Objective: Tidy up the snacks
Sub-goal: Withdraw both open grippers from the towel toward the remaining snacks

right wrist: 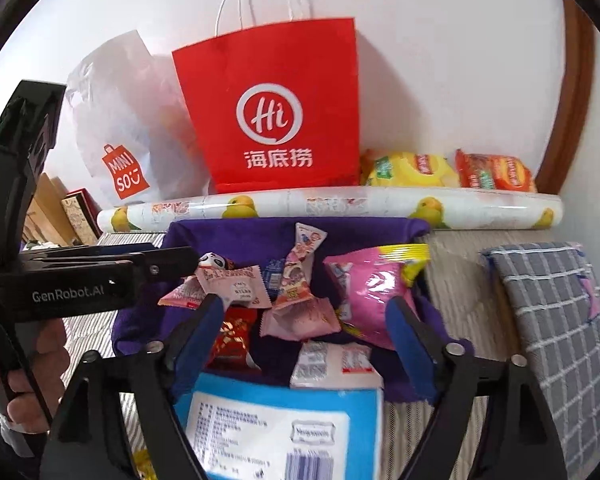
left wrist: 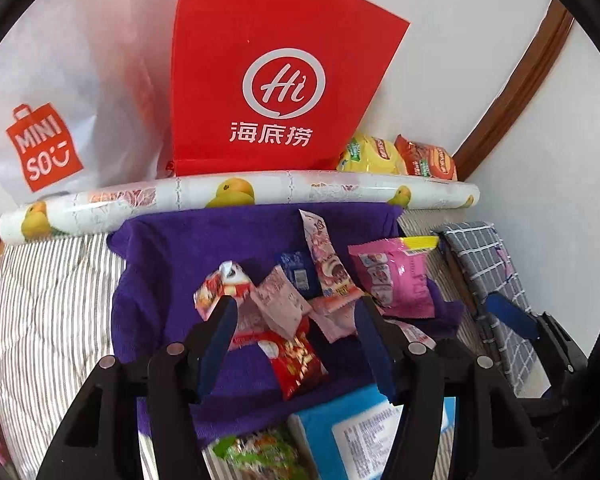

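Observation:
A pile of small snack packets lies on a purple cloth [left wrist: 168, 264] [right wrist: 228, 240]: a red packet [left wrist: 296, 364] [right wrist: 232, 336], pale pink packets [left wrist: 280, 304] [right wrist: 300, 316], a tall pink packet [left wrist: 324, 264] and a big pink bag [left wrist: 396, 276] [right wrist: 372, 292]. My left gripper [left wrist: 296, 312] is open just above the pile, empty; it also shows at the left of the right wrist view [right wrist: 180, 258]. My right gripper [right wrist: 304, 312] is open over the pile's near side, empty. A blue box [right wrist: 284, 428] [left wrist: 360, 432] lies just below its jaws.
A red paper bag [left wrist: 280, 72] [right wrist: 276, 108] and a white Miniso bag [left wrist: 60, 112] [right wrist: 120, 132] stand against the wall behind a rolled fruit-print sheet [left wrist: 240, 196] [right wrist: 332, 206]. Yellow and orange chip bags [right wrist: 452, 170] sit at back right. A grey checked cloth [right wrist: 560, 312] lies right.

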`<state>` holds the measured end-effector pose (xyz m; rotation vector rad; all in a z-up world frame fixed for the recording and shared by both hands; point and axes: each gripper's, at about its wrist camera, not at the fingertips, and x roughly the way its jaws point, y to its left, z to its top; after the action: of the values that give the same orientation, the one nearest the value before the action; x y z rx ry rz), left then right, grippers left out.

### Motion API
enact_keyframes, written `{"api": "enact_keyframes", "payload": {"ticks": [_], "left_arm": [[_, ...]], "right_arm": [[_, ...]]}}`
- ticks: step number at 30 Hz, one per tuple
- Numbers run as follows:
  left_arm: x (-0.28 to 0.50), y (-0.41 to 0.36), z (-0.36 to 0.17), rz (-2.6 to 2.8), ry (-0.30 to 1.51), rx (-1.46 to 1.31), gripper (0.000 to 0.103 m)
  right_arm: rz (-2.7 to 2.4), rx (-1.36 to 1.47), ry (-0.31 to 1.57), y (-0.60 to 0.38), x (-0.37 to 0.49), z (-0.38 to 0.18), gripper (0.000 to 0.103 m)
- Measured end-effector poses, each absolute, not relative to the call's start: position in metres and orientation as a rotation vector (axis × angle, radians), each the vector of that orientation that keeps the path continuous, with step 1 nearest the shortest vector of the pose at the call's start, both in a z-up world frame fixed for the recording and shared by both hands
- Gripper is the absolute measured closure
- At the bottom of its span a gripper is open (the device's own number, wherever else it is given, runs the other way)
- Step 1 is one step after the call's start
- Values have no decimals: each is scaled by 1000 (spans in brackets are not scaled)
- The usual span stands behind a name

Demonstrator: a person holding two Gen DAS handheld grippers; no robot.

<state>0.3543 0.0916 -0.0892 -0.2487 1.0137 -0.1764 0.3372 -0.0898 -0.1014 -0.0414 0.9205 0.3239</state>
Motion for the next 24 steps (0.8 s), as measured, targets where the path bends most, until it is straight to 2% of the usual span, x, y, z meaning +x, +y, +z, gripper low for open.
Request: {"api": "enact_keyframes", "payload": {"ticks": [11,24], "left_arm": [[285,89,-69,-149,978,-209,44],[210,124,-74,-50,974,-253,44]], "right_arm": [[226,-137,860,-103,278,-75,16],[324,-36,945,-106,222,-82,16]]}}
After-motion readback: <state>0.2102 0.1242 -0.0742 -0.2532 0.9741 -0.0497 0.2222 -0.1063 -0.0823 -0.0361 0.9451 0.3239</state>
